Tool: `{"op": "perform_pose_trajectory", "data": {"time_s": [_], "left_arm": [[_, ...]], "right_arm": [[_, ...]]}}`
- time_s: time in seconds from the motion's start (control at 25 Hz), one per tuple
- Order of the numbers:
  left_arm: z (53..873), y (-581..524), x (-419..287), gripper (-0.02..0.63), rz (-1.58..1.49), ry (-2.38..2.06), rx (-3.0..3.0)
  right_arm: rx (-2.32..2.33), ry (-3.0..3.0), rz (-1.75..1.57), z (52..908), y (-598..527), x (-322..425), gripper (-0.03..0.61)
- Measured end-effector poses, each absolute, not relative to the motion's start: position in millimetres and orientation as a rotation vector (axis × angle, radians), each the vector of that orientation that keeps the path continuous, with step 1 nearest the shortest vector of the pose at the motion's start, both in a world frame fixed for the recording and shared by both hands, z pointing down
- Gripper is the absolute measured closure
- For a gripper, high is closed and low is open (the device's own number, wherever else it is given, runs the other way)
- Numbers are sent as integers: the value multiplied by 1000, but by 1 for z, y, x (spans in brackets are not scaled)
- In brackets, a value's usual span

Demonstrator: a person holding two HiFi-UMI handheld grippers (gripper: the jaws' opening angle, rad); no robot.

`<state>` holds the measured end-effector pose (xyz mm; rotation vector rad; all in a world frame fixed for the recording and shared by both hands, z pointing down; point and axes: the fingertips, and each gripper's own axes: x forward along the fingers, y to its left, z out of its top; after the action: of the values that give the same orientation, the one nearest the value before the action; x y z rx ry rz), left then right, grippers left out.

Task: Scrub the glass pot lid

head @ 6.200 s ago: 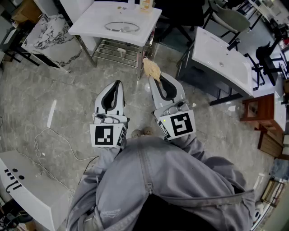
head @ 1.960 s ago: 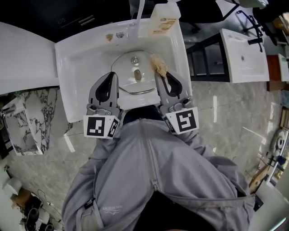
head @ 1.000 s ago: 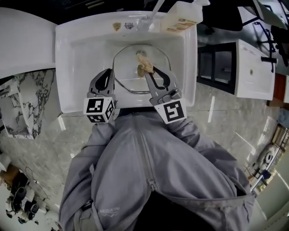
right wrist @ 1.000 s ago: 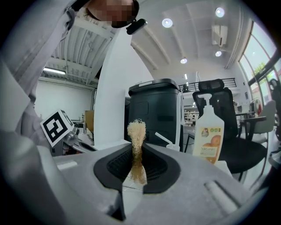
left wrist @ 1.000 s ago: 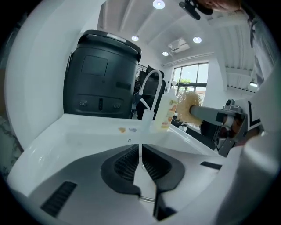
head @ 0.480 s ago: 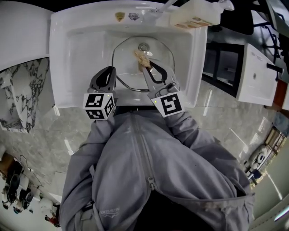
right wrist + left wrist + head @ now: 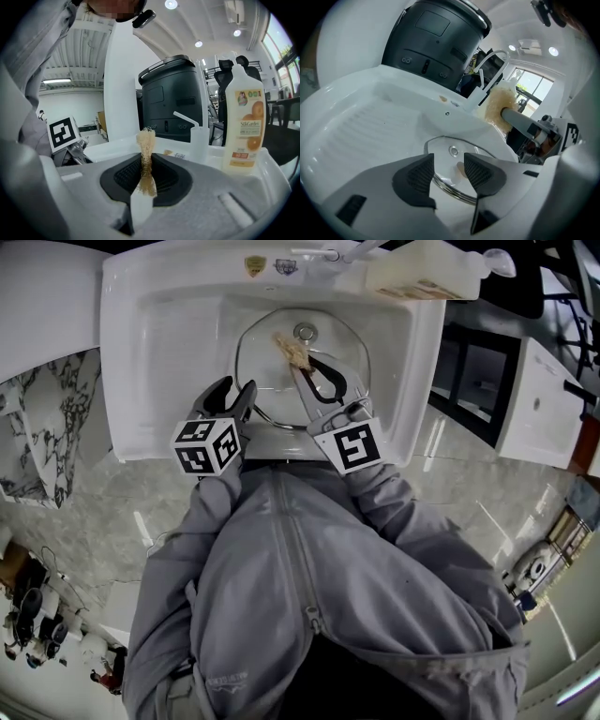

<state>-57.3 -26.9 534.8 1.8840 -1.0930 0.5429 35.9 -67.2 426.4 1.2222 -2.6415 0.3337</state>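
The glass pot lid (image 7: 339, 341) lies flat in the white basin, its metal knob (image 7: 305, 332) facing up. My right gripper (image 7: 300, 367) hangs over the lid's middle, shut on a tan fibrous scrubber (image 7: 289, 347) that sticks out past the tips (image 7: 146, 138). My left gripper (image 7: 241, 393) sits over the lid's near left rim. Its jaws have just been opening and now stand apart with nothing between them. Through their gap in the left gripper view (image 7: 449, 165) I see the lid (image 7: 440, 180) and knob (image 7: 453, 150) below. The scrubber (image 7: 497, 105) shows at the right.
The white sink (image 7: 169, 343) surrounds the lid, with a faucet (image 7: 330, 252) at the back rim. An orange-labelled soap bottle (image 7: 244, 126) stands on the sink's back right corner (image 7: 422, 279). A dark appliance (image 7: 436, 40) stands behind the sink. Marble floor lies around it.
Both grippers have come down toward the lid in the basin. The left jaws, shut before, now stand apart. The right gripper still holds the scrubber.
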Motion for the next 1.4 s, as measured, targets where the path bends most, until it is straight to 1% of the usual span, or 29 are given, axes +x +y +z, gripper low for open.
{"op": "perform_pose_trajectory", "data": {"time_s": [0.32,0.4,0.48,0.6,1.12,1.28,1.4], "left_arm": [[557,-31,-62,436,600,-1099,1659],[563,-31,-62,402,638,-1084,1631],[570,-31,-61,382,688,-1056,1613],[579,-30,-57,382,719,-1035,1575],[606,-31,-47,374,589,-1014,1277],[611,-28,-39,374,541,-936,1212],[612,-24,-32,374,565,-832,1223]], "right_arm": [[1217,-2679,392,426,-81,34,532],[1213,-2686,417,427,-83,34,532],[1206,-2692,445,428,-85,33,532],[1215,-2700,485,428,-88,34,532],[1257,-2687,561,436,-100,46,532],[1263,-2677,575,440,-102,49,532],[1269,-2671,583,440,-102,52,532]]}}
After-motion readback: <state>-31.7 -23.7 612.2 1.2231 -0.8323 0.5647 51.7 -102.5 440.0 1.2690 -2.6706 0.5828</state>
